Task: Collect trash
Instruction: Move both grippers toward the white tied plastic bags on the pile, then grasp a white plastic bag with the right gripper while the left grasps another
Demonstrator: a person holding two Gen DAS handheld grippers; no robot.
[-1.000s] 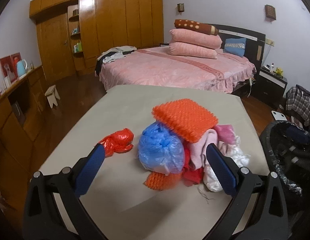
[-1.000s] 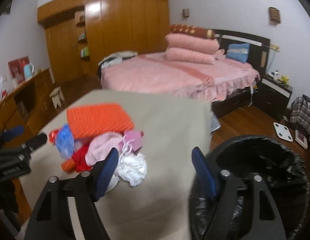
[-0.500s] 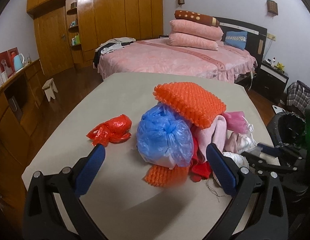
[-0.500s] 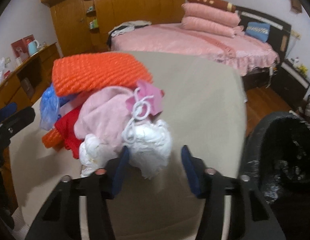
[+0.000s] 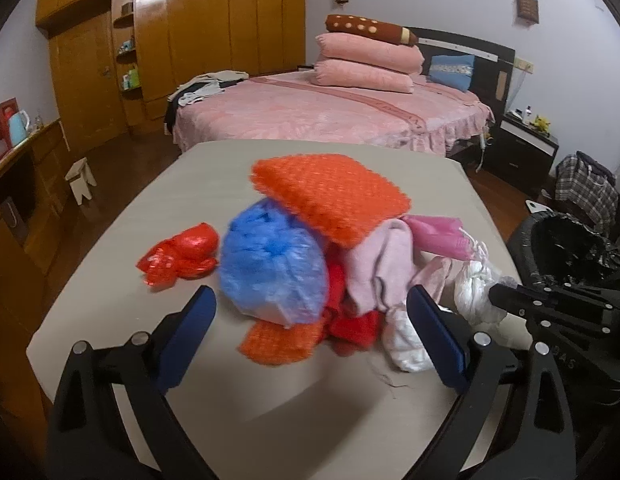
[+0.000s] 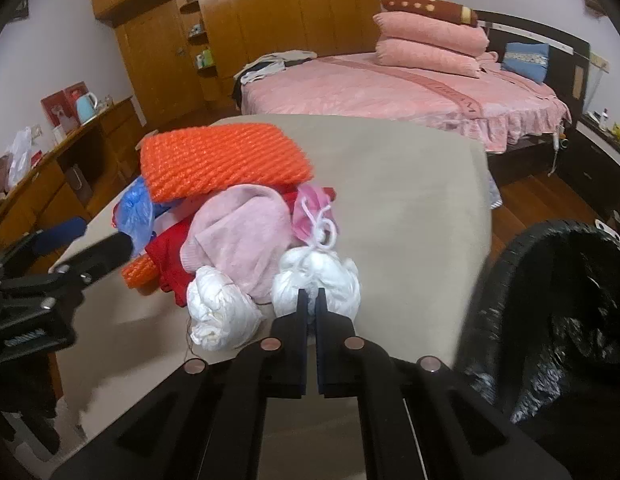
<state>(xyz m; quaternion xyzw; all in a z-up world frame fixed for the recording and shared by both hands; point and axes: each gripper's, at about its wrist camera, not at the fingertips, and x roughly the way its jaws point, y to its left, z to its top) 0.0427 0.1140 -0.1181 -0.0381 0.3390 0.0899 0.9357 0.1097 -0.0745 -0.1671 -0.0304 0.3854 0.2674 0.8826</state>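
1. Trash pile (image 5: 322,256) lies heaped on my table (image 5: 390,400), toward its right half and close to the near edge; the bin (image 6: 558,300) stands off the table's right side, beside that edge.
2. Bin: lined with a black bag (image 6: 582,320); I can make out only dark, glossy folds inside, and cannot tell whether it contains anything.
3. Pile, left to right in the left wrist view: a red bag (image 5: 180,254) lying apart on the left; a blue bag (image 5: 274,268); an orange mesh pad (image 5: 330,200) resting tilted on top; pink cloth (image 5: 378,268); red cloth (image 5: 350,320) beneath; white bundles at the right end.
4. Long axis of the pile runs roughly across the table, left to right; the orange pad's long side follows the same line and slopes down toward the right in the left wrist view.
5. My right gripper (image 6: 311,300) has its fingers nearly together, pinching the near edge of one white bundle (image 6: 316,276), whose white yarn (image 6: 320,220) loops upward behind it. A second white bundle (image 6: 218,316) sits just left of it, touching the pink cloth.
6. My left gripper (image 5: 310,316) hangs spread wide in front of the blue bag, holding nothing.
7. Only the left wrist view shows the red bag whole; the right wrist view alone shows the pinch on the bundle. Each view shows the other gripper at its edge.
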